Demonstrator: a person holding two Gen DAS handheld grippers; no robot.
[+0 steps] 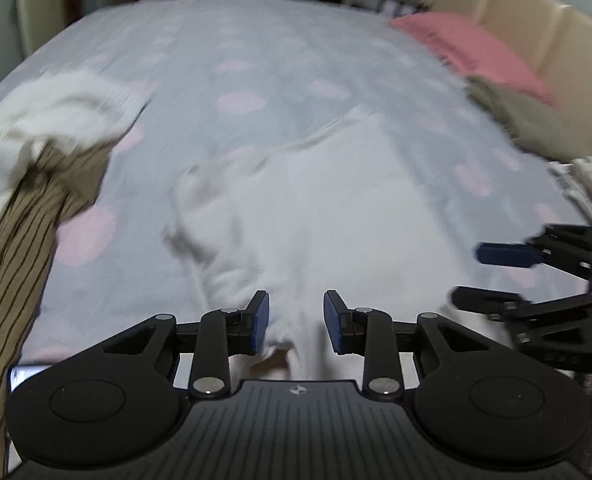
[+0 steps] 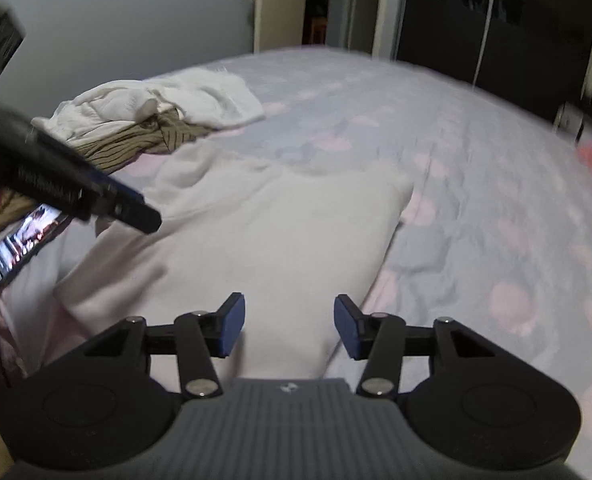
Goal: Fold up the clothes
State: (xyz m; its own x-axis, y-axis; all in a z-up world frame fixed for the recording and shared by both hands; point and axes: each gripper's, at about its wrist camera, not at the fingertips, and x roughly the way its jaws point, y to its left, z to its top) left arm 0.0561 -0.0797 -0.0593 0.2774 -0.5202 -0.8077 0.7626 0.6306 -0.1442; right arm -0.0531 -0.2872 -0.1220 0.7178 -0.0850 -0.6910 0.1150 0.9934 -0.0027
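Both the left gripper (image 1: 296, 322) and right gripper (image 2: 289, 326) are wide apart and hold nothing above the white garment (image 1: 316, 208) in the middle of the frame, so a shallow pinch might slip off.

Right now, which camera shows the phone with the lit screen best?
The right wrist view. There the phone lies at the left edge with its lit screen facing the camera, beside the white garment. The left wrist view shows only a bright sliver of it behind the left claw's base.
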